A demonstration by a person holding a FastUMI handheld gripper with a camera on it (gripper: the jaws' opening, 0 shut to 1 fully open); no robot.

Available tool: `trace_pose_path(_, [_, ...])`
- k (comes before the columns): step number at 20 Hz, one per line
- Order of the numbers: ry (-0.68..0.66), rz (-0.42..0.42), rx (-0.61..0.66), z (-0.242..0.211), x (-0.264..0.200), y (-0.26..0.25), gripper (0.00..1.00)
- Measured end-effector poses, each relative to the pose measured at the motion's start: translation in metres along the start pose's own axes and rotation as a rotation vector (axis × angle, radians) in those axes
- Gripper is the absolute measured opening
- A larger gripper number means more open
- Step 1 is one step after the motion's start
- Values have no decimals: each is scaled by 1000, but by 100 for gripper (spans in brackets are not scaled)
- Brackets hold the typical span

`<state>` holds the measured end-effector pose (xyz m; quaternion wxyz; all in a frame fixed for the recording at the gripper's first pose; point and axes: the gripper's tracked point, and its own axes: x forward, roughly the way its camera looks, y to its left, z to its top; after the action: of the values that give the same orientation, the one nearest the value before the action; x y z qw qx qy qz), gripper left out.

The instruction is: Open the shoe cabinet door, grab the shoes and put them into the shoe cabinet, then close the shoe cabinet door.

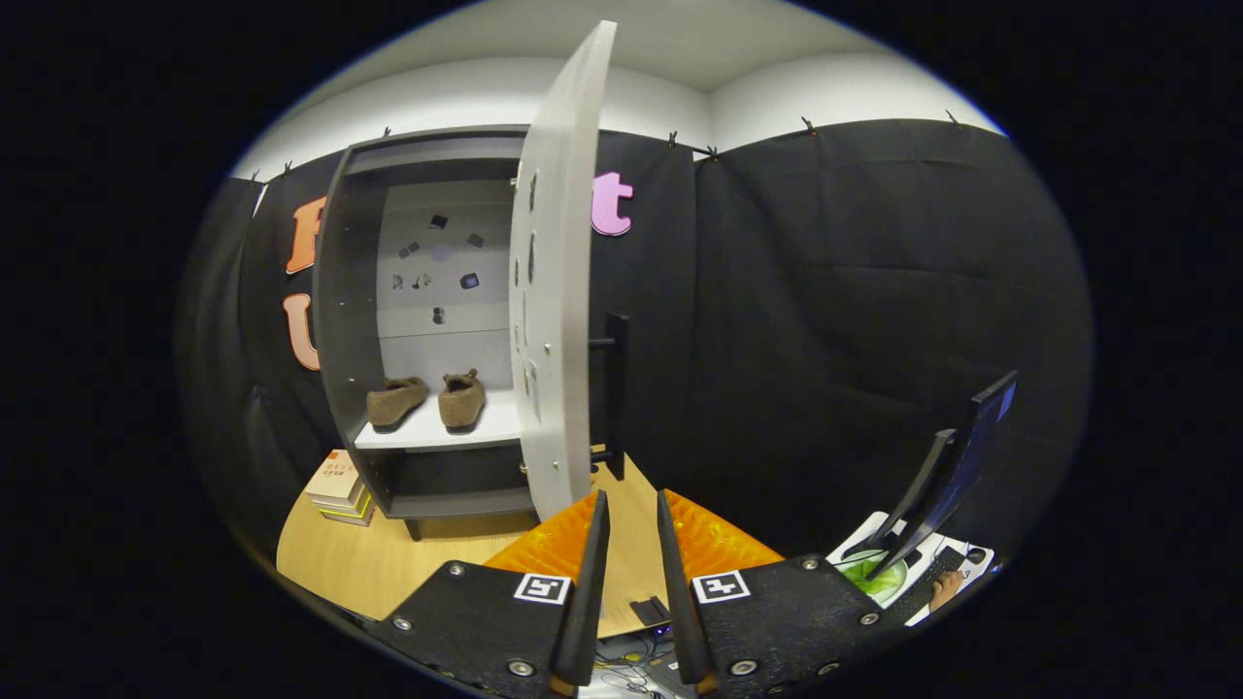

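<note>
Shoes (425, 400) first, since they're furthest left: two of them, a brown pair, already sitting side by side on the white shelf (486, 427) inside the shoe cabinet (340, 291), toes pointing into the back. So I'd say the loading part is done and the only thing left is shutting it. A small stack of books (338, 485) sits on the wooden table (388, 573) beside the cabinet's foot. Moving right, the one door (563, 282) stands swung wide open, seen nearly edge-on, its long axis running straight up and down, and its single dark bar handle (615, 388) is on the far right face. The door's lower edge sits just ahead of the gripper (631, 505) and a touch to the left of the fingertips. Fingers are only slightly apart and holding nothing. My guess is the coming move is a push on that right face, sweeping the door leftward. Off to the right there's one monitor (957, 456), seen from the side.
</note>
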<state>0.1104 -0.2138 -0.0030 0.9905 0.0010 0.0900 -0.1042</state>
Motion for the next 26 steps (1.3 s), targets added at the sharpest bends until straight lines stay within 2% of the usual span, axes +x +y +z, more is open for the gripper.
trace_pose_path(4, [22,53,15,-12,24,2,38])
trace_pose_path(11, [-25,173,6,-3,60,12,44])
trace_pose_path(16, [-103,265,1,15,54,22,46])
trace_pose_path(21, [-98,403,33,12,46,46,46])
trace_pose_path(26, [-98,528,9,7,39,83,46])
